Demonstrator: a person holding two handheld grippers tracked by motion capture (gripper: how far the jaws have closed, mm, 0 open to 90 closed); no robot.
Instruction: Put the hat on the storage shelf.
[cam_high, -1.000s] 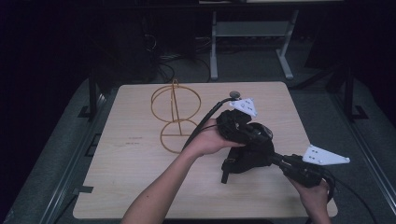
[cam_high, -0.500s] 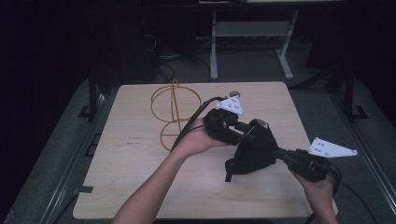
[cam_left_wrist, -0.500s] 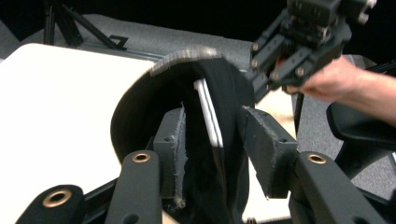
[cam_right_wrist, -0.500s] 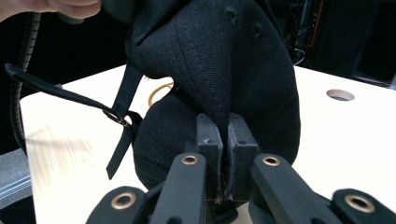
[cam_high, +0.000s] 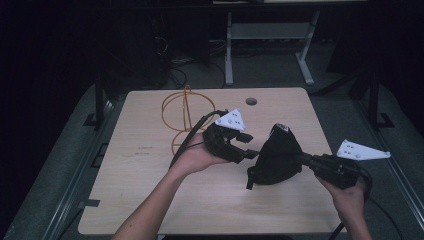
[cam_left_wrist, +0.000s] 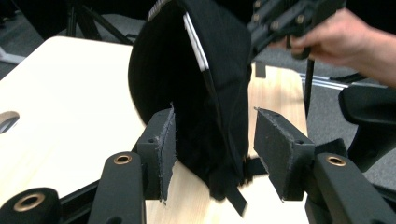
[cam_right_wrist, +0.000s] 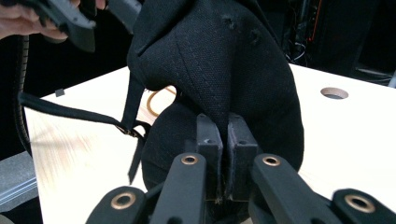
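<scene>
The cap (cam_high: 277, 157), black fabric, hangs just above the tabletop (cam_high: 150, 200) toward its right edge, roughly midway between the far and near edges, and I see it held up off the wood with its crown tilted toward the far side and a thin strap (cam_right_wrist: 74, 114) dangling from it. My right gripper (cam_high: 305, 161) comes in from the near right corner, and in the right gripper view (cam_right_wrist: 223, 154) its jaws are pressed together on a fold of the cap's cloth, so it carries the cap. My left gripper (cam_high: 247, 152) sits just left of the cap near the middle of the tabletop; in the left gripper view (cam_left_wrist: 215, 149) its jaws stand apart with the cap's lower edge between the two pads (cam_left_wrist: 166, 151), and I cannot tell whether either pad touches the cloth. That view also shows the inside of the cap with a white tag (cam_left_wrist: 196, 42) along its band. The tabletop is pale wood with rounded corners. A wire stand (cam_high: 182, 112) of thin orange-yellow rings stands near the far edge, left of centre, well apart from the cap and just behind my left hand (cam_high: 197, 157). A small round hole (cam_high: 251, 101) is cut in the tabletop close to the far edge, about the middle. My right hand (cam_high: 350, 197) grips its tool near the right edge.
</scene>
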